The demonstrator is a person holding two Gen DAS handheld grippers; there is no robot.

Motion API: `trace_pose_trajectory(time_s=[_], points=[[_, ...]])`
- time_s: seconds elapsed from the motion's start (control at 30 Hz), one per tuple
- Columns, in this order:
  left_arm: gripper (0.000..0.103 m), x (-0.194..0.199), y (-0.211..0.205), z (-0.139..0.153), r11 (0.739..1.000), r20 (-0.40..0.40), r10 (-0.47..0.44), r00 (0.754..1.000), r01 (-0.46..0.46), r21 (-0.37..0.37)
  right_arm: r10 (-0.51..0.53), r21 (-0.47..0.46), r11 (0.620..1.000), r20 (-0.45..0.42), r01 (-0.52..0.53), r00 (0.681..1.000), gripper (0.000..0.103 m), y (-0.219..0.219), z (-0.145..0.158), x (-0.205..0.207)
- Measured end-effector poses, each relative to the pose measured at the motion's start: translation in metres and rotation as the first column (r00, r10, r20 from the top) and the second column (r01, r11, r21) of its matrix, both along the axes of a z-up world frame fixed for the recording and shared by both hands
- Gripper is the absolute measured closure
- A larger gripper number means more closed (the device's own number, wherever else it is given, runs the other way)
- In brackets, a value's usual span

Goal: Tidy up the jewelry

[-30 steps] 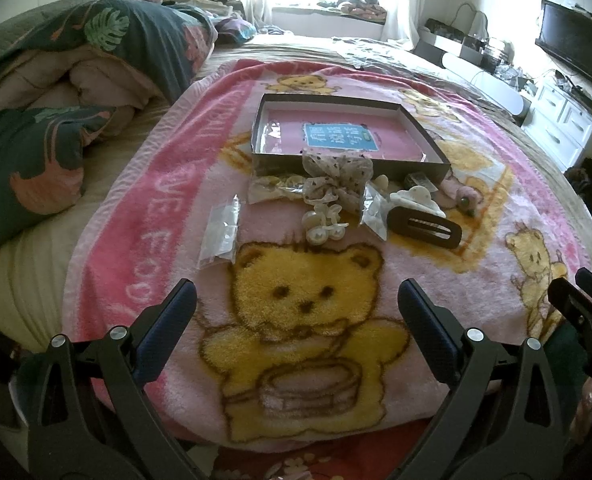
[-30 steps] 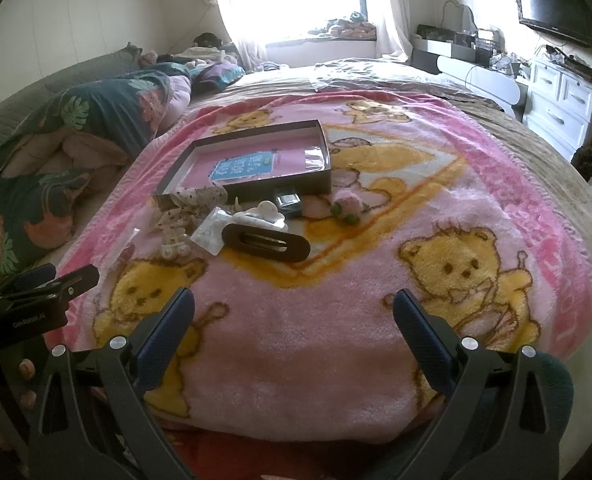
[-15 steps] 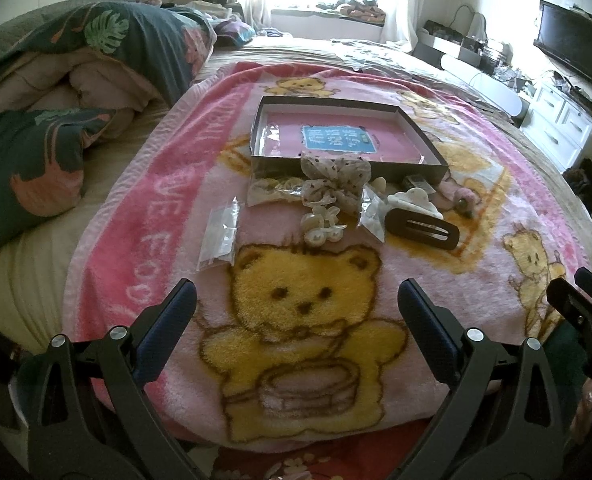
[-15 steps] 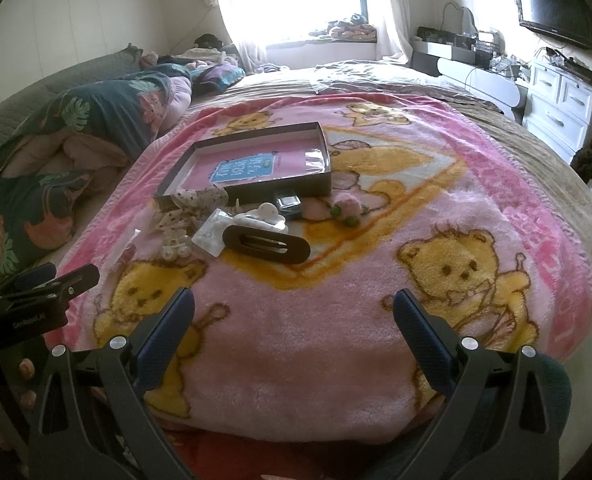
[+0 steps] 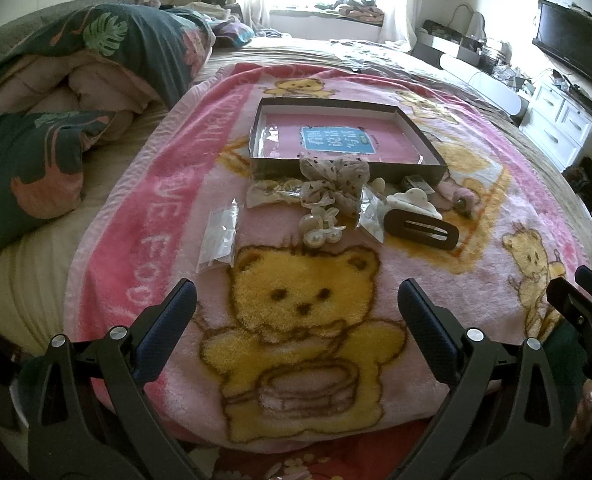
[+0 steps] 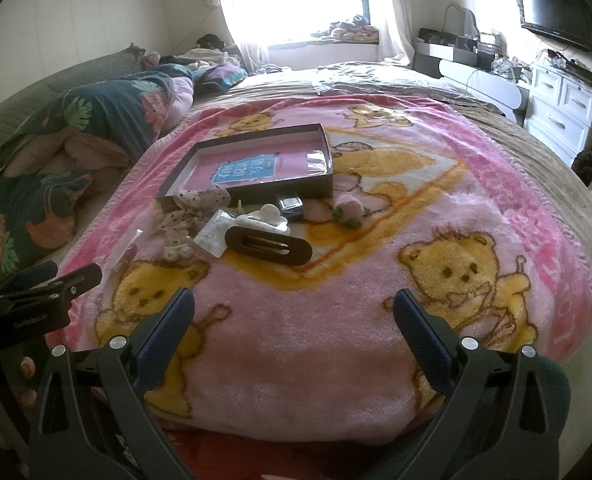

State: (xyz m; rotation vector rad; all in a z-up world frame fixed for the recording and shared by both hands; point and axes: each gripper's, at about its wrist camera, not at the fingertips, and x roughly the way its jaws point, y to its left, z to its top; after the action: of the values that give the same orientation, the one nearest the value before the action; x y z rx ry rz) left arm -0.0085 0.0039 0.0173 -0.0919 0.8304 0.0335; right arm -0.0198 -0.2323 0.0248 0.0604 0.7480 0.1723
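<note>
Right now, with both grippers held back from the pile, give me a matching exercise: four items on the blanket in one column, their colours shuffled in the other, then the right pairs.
Items:
1. large oval hair clip
2. claw clip
3. shallow box's outer wall
4. label inside the box

Colours:
A. blue
B. dark brown
C. white
D. near-black, dark

Pairs: 1-B, 2-C, 3-D, 4-A

All lie on the pink bear blanket. The left gripper and the right gripper are both open and hold nothing.
</note>
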Motion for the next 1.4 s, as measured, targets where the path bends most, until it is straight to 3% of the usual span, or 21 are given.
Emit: trace_pose_trajectory(time_s=[0.67,1.07,1.4], points=[[0.009,0.003,0.004,0.001,1.000,-0.009,0.011,1.000,-0.011,-0.011,0.039,0.002,0.999,0.001,-0.039,0.999,0.004,0.006,0.005,0.006],[0.009,0.017,0.027,-0.010,0.998,-0.028,0.055,0.998,-0.056,-0.030,0.066,-0.003,0.998,-0.001,-0.066,0.998,0.004,0.005,0.005,0.025],[0.009,0.037,0.055,-0.002,0.993,-0.030,0.108,0.994,-0.110,-0.052,0.089,-0.005,0.996,0.008,-0.089,0.996,0.004,0.009,0.007,0.050]])
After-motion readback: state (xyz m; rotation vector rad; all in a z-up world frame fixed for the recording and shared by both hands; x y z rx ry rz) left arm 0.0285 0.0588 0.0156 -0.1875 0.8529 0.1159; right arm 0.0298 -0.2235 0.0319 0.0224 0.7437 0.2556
